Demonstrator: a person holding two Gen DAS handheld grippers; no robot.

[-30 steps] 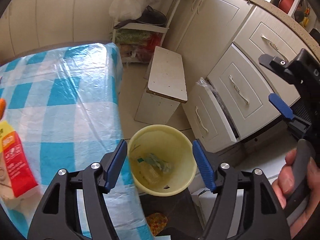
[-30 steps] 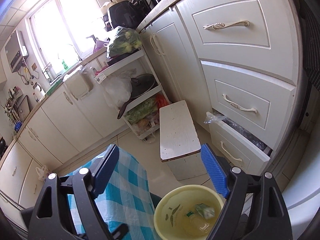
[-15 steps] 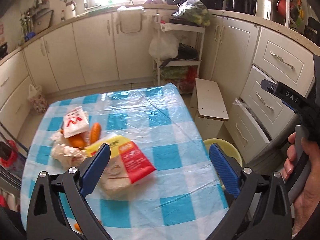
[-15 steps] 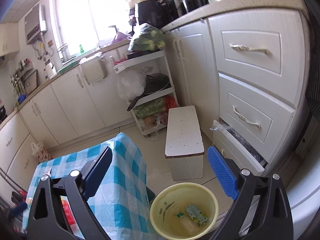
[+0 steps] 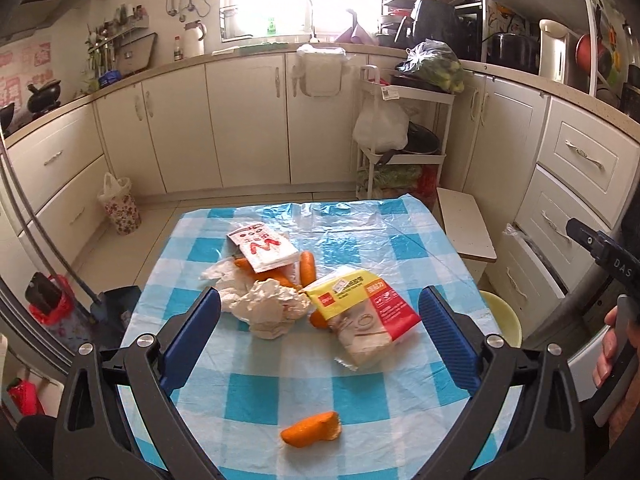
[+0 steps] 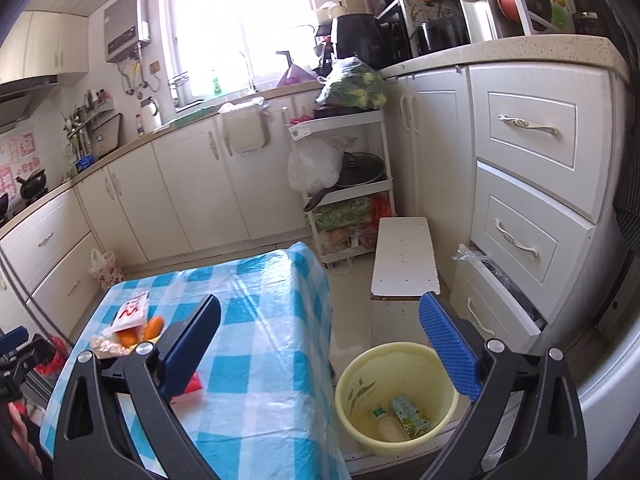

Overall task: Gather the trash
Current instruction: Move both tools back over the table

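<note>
The left tool (image 5: 320, 320) stands wide with nothing between its jaws, which have just been opening, and it looks down over the checked surface (image 5: 360, 392). The trash lies ahead of it: a crumpled white wrapper (image 5: 267, 307) slightly left of its centre line, touching a yellow and red packet (image 5: 366, 312) whose long axis runs diagonally toward the right jaw. The right tool (image 6: 320, 344) is also wide and empty, its jaws too have just been opening, and it looks at the yellow bin (image 6: 396, 394) on the floor beside the surface. The left tool is probably nearer to the wrapper.
</note>
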